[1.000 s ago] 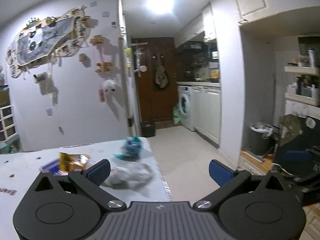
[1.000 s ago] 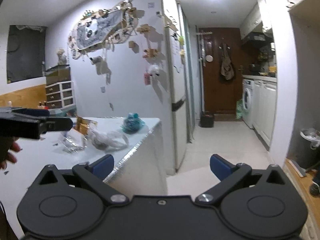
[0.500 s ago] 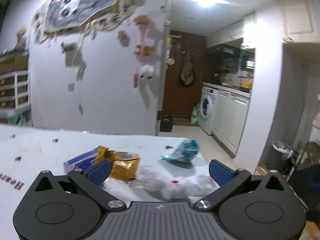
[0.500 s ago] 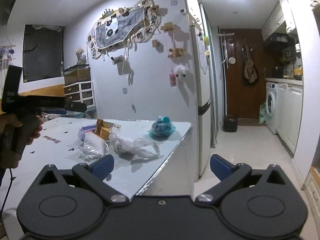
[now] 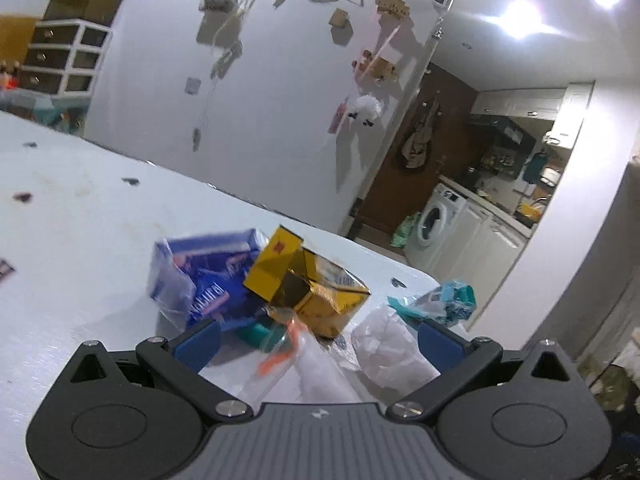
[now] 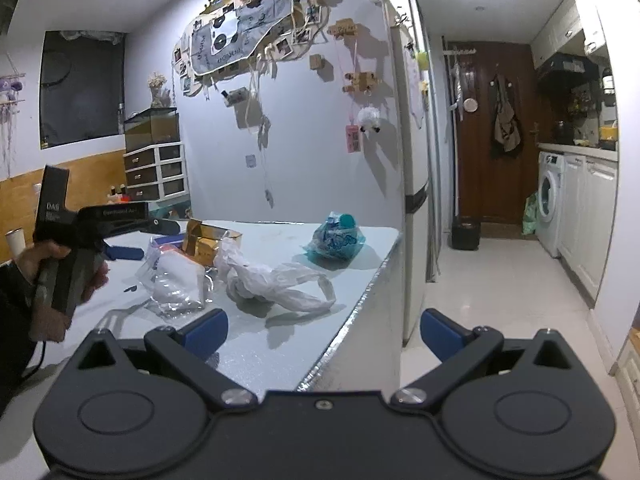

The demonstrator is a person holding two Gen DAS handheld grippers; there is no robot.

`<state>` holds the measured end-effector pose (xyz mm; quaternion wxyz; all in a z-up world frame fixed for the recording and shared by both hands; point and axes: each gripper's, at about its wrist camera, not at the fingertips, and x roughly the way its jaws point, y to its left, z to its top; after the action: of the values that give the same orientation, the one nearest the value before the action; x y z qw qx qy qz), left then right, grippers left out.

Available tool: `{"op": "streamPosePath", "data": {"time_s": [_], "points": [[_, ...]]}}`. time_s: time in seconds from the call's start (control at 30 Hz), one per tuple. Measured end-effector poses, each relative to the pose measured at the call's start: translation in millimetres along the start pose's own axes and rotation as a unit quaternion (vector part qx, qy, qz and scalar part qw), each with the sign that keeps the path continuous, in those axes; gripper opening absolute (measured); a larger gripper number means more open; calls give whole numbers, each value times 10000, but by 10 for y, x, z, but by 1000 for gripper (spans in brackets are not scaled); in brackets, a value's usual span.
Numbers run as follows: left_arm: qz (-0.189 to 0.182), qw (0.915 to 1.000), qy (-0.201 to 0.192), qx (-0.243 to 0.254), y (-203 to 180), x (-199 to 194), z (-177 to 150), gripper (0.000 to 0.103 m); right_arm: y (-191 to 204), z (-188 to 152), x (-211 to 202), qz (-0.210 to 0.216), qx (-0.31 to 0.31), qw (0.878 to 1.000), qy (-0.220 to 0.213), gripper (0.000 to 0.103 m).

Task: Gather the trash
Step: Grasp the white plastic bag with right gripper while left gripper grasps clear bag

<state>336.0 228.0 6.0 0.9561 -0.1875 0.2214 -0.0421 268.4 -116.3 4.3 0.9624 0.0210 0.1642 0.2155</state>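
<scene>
You are holding left gripper (image 5: pixel 316 330) low over table (image 5: pixel 80 240), jaws spread wide, nothing between them, probably lining up on trash heap.

Gold box (image 5: pixel 308 284), blue packet (image 5: pixel 200 276), clear wrap (image 5: pixel 276 360) are lying just ahead of it, teal wrapper (image 5: pixel 440 304) near table corner.

Right gripper (image 6: pixel 324 332) is hanging back off table edge, likewise wide and empty.

Right view is showing your hand (image 6: pixel 60 276) on left tool and white bag (image 6: pixel 272 280); left view is giving close detail of box and packet.

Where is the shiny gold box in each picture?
Left wrist view: the gold box sits mid-frame on the table, just beyond the open left gripper.
Right wrist view: gold box left of centre, behind clear wrappers.
Shared landmark: the washing machine.
</scene>
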Motion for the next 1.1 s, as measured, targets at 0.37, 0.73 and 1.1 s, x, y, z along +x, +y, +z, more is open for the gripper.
{"op": "streamPosePath", "data": {"time_s": [0.37, 0.73, 1.1], "points": [[-1149, 9915, 616, 55, 4, 36, -147, 103, 94, 296, 634, 845, -804, 9931, 68, 103], [-2131, 9669, 1298, 533, -287, -9, -387, 103, 279, 340, 1299, 1298, -2331, 9622, 543, 103], [-1654, 9819, 896, 208, -141, 55, -362, 102, 507, 327, 1752, 1646, -3053, 9337, 894, 88]]}}
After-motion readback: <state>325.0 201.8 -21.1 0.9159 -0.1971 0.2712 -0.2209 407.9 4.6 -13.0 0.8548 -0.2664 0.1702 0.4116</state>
